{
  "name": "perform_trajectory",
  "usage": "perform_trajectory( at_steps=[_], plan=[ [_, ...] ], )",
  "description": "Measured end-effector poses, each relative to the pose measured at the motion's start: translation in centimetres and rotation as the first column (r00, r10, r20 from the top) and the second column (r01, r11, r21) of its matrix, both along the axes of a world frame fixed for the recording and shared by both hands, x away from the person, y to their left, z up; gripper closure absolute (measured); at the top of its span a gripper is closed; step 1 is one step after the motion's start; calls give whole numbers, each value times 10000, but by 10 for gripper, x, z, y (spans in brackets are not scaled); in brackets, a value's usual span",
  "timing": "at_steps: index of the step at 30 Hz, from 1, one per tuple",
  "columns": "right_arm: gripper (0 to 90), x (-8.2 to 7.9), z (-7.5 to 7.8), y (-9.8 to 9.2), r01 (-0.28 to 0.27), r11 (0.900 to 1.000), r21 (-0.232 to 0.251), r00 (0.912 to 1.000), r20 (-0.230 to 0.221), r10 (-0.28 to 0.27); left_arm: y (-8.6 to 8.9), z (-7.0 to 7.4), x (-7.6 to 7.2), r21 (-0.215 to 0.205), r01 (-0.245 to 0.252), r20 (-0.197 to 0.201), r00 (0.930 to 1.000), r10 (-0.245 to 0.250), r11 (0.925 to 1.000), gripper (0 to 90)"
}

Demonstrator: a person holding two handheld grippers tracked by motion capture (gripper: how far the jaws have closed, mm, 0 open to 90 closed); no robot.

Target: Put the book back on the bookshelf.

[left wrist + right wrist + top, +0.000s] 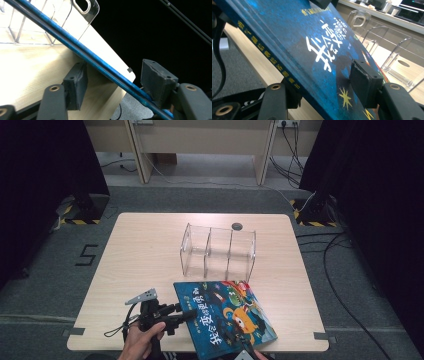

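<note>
Blue picture book (227, 315) lies at the table's (145, 255) near edge, in front of the clear plastic rack (218, 251). Right gripper (324, 87) is clamped on its lower edge. Left gripper (172, 314) straddles its spine, jaws apart, one pad (157, 82) touching.

High view evenly lit, soft, dark drapes at sides. Left gripper view: table (22, 72) overexposed beyond jaws. Near jaws slightly blurred.
</note>
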State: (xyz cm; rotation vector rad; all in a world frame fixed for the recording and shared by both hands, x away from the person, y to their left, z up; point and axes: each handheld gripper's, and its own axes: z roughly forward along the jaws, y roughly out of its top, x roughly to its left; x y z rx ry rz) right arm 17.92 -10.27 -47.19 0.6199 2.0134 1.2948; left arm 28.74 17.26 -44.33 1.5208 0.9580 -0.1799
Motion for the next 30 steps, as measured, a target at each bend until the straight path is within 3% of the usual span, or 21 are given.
perform_trajectory(
  at_steps=[4,6,9,10,17,19,21,22,25,27,30],
  plan=[
    [435,3,-5,1,-55,9992,-403,10000,-77,52,0,-5,1,174,-31,-304,9995,36,9998,454],
    [421,4,-6,1,-86,9991,-417,9998,-195,78,3,-9,2,-175,-110,-782,9969,96,9998,477],
    [396,5,-8,1,-82,9986,-526,9993,-369,63,4,-12,3,-322,-183,-1082,9940,147,9993,521],
    [394,5,-8,1,-83,9982,-595,9995,-325,64,5,-14,3,-617,-259,-1416,9898,170,9978,535],
    [362,5,-10,1,-28,9975,-713,9992,-406,-1,6,-16,0,-944,-551,-1892,9813,365,9940,589],
    [375,4,-11,1,104,9954,-949,9996,-242,-128,5,-17,-1,-1113,-620,-2065,9777,379,9919,592],
    [384,5,-13,0,334,9935,-1090,9993,-128,-350,4,-16,-2,-1139,-655,-2060,9777,409,9913,593],
    [401,6,-15,-2,639,9880,-1404,9980,107,-630,2,-14,-4,-1197,-639,-2010,9788,388,9907,592],
    [408,7,-17,-4,833,9842,-1564,9965,229,-807,2,-13,-4,-1226,-636,-2004,9790,381,9904,583],
    [515,4,-16,-4,953,9737,-2069,9928,909,-779,1,-13,-4,-1377,-598,-2084,9776,301,9887,576],
    [627,-3,-16,1,1235,9466,-2978,9779,1989,-650,1,-11,-4,-1528,-500,-2011,9794,185,9870,562]
  ],
)
